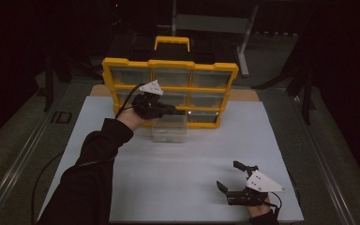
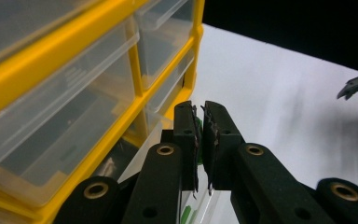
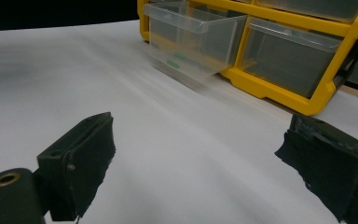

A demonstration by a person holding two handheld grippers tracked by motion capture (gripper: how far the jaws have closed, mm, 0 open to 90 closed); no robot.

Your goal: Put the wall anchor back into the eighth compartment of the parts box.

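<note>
A yellow drawer cabinet [image 1: 171, 63] with clear drawers stands upright at the back of the white mat [image 1: 178, 178]. One clear drawer [image 1: 169, 130] is pulled out from its bottom row and rests on the mat in front. My left gripper [image 1: 173, 111] is over that drawer, its jaws [image 2: 201, 109] shut on the drawer's thin clear wall, close beside the cabinet's yellow frame [image 2: 121, 130]. In the right gripper view the drawer [image 3: 191, 37] holds small green pieces [image 3: 177, 58]. My right gripper [image 1: 228, 174] rests near the mat's front right, open, nothing between its fingers [image 3: 196, 154].
The cabinet has a yellow carry handle [image 1: 172, 41] on top. A grey metal stand [image 1: 243, 42] is behind it. Metal rails [image 1: 14, 164] border the table on both sides. Open mat lies between the drawer and the right gripper [image 2: 354, 86].
</note>
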